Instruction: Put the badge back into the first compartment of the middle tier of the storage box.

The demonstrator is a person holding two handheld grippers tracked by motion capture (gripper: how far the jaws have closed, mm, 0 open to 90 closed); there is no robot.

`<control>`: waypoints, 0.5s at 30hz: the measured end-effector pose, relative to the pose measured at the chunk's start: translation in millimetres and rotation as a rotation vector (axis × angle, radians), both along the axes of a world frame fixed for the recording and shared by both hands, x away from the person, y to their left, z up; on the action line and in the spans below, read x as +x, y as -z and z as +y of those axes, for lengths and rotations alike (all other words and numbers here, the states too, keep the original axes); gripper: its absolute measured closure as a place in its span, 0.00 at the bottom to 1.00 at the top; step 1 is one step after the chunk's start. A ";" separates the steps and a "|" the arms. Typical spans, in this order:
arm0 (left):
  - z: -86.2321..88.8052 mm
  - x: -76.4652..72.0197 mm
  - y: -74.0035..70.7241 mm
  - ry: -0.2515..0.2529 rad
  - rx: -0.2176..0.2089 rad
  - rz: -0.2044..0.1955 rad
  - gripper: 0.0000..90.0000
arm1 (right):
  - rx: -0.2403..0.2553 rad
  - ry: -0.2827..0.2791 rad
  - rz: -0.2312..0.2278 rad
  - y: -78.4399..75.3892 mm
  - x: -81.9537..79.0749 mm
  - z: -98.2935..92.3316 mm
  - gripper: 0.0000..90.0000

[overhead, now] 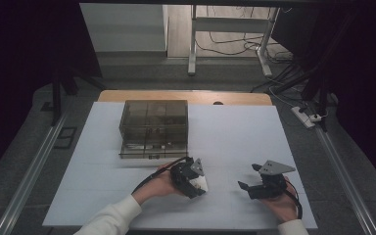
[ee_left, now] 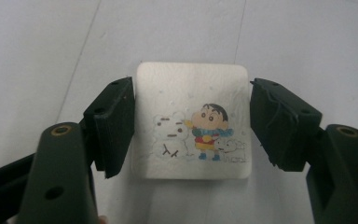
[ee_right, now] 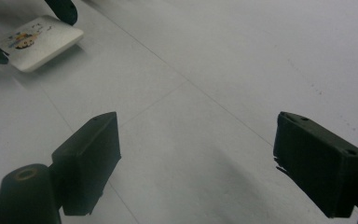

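A white square card (ee_left: 193, 126) with rounded corners and a cartoon print of a child, a snowman and a small dog lies flat on the white table (overhead: 235, 137). My left gripper (ee_left: 191, 93) hangs over it, open, with one jaw close beside each side edge of the card. In the high view the left gripper (overhead: 195, 182) is near the front middle, with the card (overhead: 203, 185) just under its tips. My right gripper (ee_right: 198, 123) is open over bare table, with nothing between its jaws. It sits to the right (overhead: 248, 177), and from there the card (ee_right: 42, 37) shows at far left.
A smoky translucent drawer box (overhead: 154, 128) with several compartments stands at the back left of the table. A wooden strip (overhead: 186, 96) edges the far side. Beyond it are the floor, desk legs and cables.
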State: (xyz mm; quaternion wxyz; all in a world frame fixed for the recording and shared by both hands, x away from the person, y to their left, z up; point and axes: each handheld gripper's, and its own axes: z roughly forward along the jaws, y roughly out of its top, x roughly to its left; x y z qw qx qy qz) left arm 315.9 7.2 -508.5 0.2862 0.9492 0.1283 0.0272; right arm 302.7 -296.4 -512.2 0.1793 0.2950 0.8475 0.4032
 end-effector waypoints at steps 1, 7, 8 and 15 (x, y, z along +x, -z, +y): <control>0.7 0.2 -1.3 -0.002 -0.004 -0.003 0.37 | 0.000 0.000 0.000 0.1 0.0 0.0 0.16; 6.7 1.9 -8.3 -0.021 -0.030 -0.015 0.37 | -0.006 -0.001 0.000 0.1 0.1 0.1 0.16; 8.0 2.6 -9.6 -0.022 -0.035 -0.016 0.37 | -0.006 -0.001 0.000 0.1 0.0 0.0 0.16; 18.6 6.0 -20.0 -0.044 -0.089 -0.021 0.37 | -0.003 0.003 -0.001 0.0 0.0 -0.6 0.16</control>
